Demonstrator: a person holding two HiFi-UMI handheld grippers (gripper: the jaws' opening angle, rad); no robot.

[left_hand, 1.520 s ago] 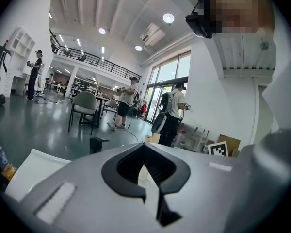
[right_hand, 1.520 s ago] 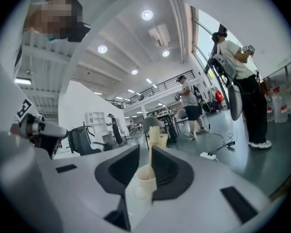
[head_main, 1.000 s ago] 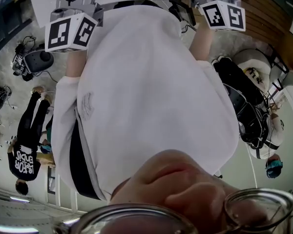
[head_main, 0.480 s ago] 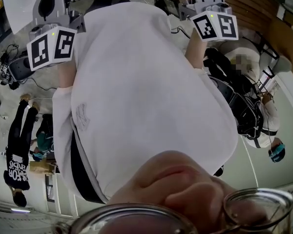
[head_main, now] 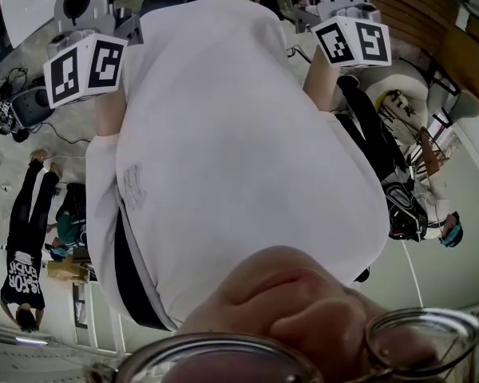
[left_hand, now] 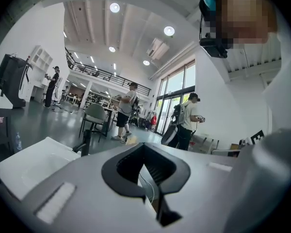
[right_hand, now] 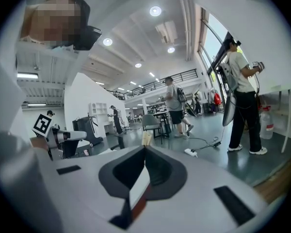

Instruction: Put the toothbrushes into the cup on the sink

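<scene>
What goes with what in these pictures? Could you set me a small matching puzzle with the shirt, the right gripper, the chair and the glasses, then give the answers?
Things:
1. shirt
2. right gripper
3. chair
4. glasses

Matches:
A. jaws shut, nothing between them
B. at the bottom edge of the head view
C. white
D. far off on the hall floor

Pairs: 1-C, 2-A, 3-D, 4-B.
</scene>
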